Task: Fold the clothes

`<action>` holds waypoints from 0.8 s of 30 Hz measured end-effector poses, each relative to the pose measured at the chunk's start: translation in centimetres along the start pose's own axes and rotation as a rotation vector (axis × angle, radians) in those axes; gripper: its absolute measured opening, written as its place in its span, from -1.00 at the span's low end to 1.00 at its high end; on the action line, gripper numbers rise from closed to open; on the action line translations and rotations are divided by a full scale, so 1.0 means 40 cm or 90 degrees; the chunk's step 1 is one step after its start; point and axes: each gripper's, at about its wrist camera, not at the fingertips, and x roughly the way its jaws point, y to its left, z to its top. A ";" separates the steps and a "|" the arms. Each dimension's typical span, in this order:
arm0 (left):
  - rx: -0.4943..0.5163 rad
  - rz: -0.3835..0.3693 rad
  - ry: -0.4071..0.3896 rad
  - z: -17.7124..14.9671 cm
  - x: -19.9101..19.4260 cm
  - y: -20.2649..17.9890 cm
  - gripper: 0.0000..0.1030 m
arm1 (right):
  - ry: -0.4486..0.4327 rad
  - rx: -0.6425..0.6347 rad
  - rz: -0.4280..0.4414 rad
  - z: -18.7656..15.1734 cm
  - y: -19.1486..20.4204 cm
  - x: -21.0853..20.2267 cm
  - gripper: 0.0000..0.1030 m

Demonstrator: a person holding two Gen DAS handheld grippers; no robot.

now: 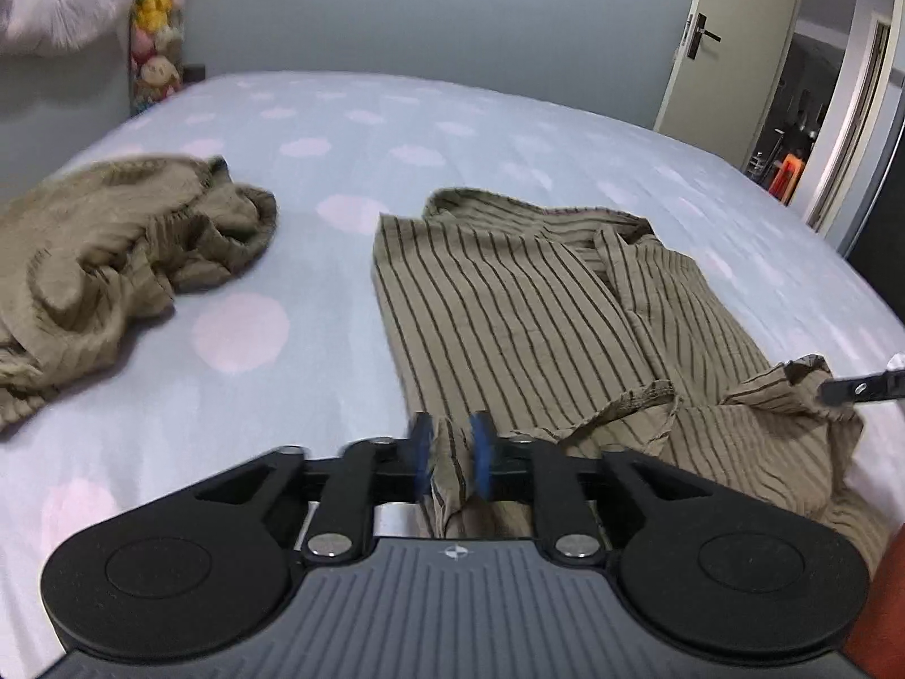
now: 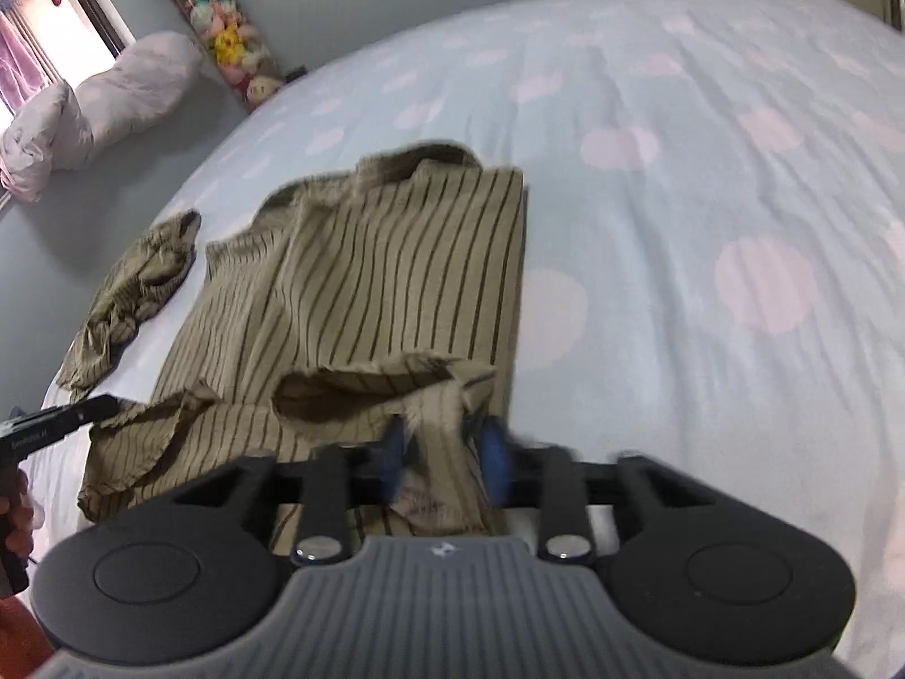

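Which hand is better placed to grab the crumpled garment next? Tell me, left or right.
Left. The crumpled garment lies on the left gripper's side of the striped shirt. The right gripper sits at the shirt's opposite edge and would probably have to cross the whole shirt.

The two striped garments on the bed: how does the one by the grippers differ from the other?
The striped shirt lies spread fairly flat, partly folded; the crumpled garment sits bunched in a heap. The shirt has cloth between the jaws of both the left gripper and right gripper; the heap lies untouched, apart. Both are tan with dark stripes.
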 end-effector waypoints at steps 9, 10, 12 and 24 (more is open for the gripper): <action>0.061 -0.045 -0.012 -0.014 -0.105 -0.062 -0.27 | -0.039 -0.037 0.020 -0.025 0.047 -0.077 -0.16; 0.087 -0.062 -0.007 -0.018 -0.110 -0.083 -0.27 | -0.033 -0.053 0.037 -0.034 0.062 -0.084 -0.17; 0.146 -0.098 0.004 -0.025 -0.116 -0.128 -0.27 | -0.014 -0.108 0.053 -0.054 0.103 -0.090 -0.17; 0.397 -0.178 0.139 -0.115 -0.054 -0.296 -0.27 | 0.132 -0.429 0.050 -0.154 0.274 -0.023 -0.23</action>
